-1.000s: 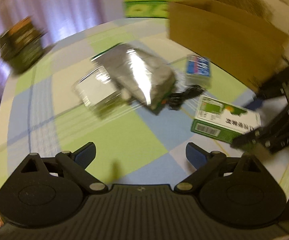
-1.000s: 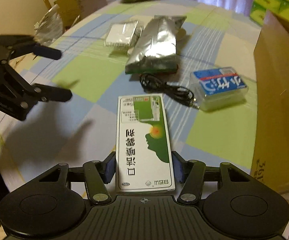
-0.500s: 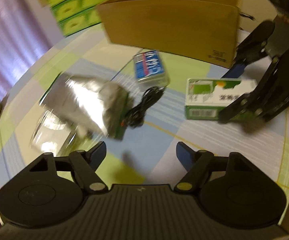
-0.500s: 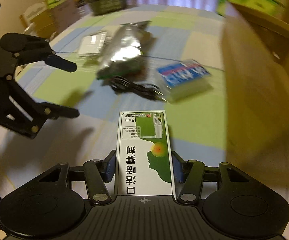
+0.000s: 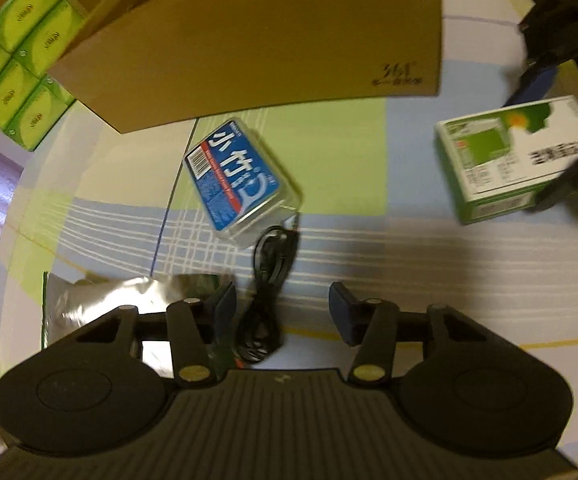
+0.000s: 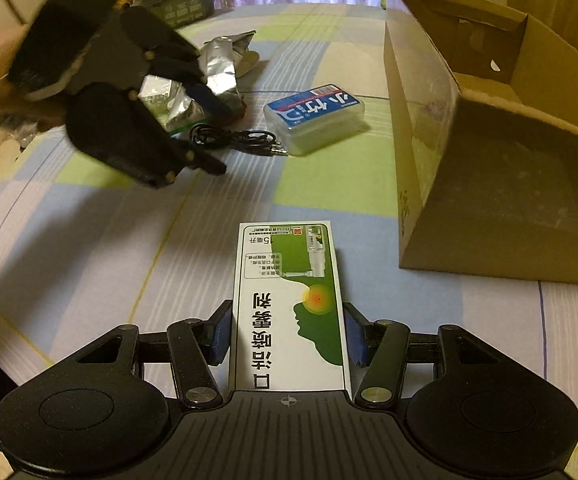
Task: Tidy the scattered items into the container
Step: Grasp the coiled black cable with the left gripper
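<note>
While your right gripper (image 6: 289,338) clamps the green-and-white rectangular carton (image 6: 289,304) between its blue pads, carrying it above the checked cloth just beside the open brown cardboard box (image 6: 501,148), your left gripper (image 5: 281,312) hangs with jaws wide over the coiled black cable (image 5: 267,292). That cable touches the clear plastic case with the blue label (image 5: 241,180); the crumpled silver foil pouch (image 6: 217,68) lies near it.
</note>
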`<state>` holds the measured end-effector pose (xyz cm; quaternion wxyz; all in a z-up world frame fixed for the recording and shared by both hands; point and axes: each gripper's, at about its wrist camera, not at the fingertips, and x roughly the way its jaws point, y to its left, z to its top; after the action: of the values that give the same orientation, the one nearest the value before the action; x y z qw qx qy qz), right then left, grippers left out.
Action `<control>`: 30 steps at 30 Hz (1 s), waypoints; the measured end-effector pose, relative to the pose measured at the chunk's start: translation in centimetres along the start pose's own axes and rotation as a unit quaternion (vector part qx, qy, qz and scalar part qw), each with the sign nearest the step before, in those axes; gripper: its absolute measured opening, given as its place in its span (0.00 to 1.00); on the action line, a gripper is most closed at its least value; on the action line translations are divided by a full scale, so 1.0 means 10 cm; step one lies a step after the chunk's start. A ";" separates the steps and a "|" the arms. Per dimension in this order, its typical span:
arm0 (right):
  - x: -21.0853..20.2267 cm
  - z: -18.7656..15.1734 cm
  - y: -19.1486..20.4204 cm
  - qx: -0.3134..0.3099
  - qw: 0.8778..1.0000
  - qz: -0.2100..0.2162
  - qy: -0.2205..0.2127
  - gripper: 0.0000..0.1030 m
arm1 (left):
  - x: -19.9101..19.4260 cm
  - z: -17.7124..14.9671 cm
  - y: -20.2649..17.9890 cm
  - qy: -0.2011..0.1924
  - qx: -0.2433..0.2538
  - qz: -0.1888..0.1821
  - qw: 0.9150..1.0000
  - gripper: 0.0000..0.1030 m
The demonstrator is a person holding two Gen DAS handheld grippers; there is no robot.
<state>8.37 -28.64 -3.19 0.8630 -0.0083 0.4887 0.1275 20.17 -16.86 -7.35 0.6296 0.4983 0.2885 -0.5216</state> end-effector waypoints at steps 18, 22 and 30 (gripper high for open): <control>-0.07 -0.07 -0.01 0.017 1.000 0.022 -0.009 0.56 | -0.22 -0.24 -0.33 0.038 -0.089 -0.096 0.991 0.12; -0.06 -0.09 0.03 0.013 1.000 0.022 -0.009 0.56 | -0.33 -0.32 -0.53 0.034 -0.096 -0.096 0.990 0.14; -0.06 -0.10 0.04 0.011 1.000 0.021 -0.007 0.56 | -0.38 -0.35 -0.54 0.025 -0.110 -0.093 0.989 0.22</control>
<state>7.16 -28.50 -3.20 0.8636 0.0125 0.4840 0.1403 14.53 -11.95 -6.96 0.6217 0.4105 0.4047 -0.5302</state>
